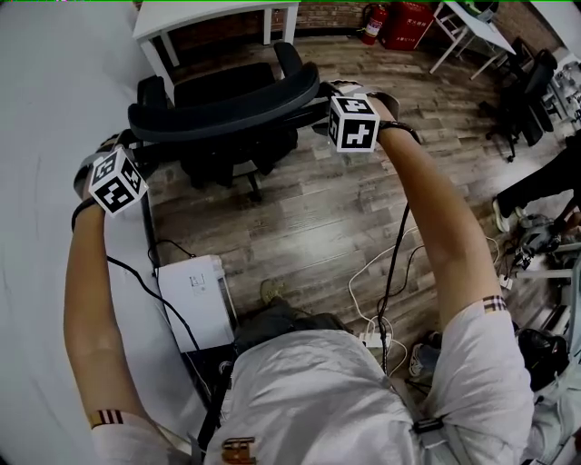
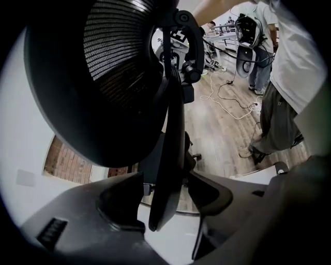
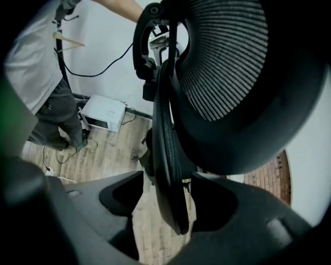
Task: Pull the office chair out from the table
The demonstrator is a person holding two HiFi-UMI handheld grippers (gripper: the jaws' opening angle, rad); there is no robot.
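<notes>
Standing apart, the jaws of the left tool have the thin black rim of the office chair between them. A gap shows on the left side of the rim. On the other side the jaw is very near, and I cannot tell if it touches. The right tool is the same: its jaws are wide, and the rim of the chair runs between them with floor visible on one side. Neither tool is clamped.

In the head view the left tool is at the left end of the curved top of the chair back, and the right tool is at the right end. The chair stands on the wooden floor. Its back is toward the person and its seat is toward the white table at the far edge of the floor.

The jaws are hard to make out in the head view, because the marker cubes and the chair back cover them. The seat hides most of the chair's foot; only one leg shows. In both gripper views a round mesh pad fills the upper part, and the corners are dark. A white box lies on the floor near the person's feet, and cables trail beside it.
</notes>
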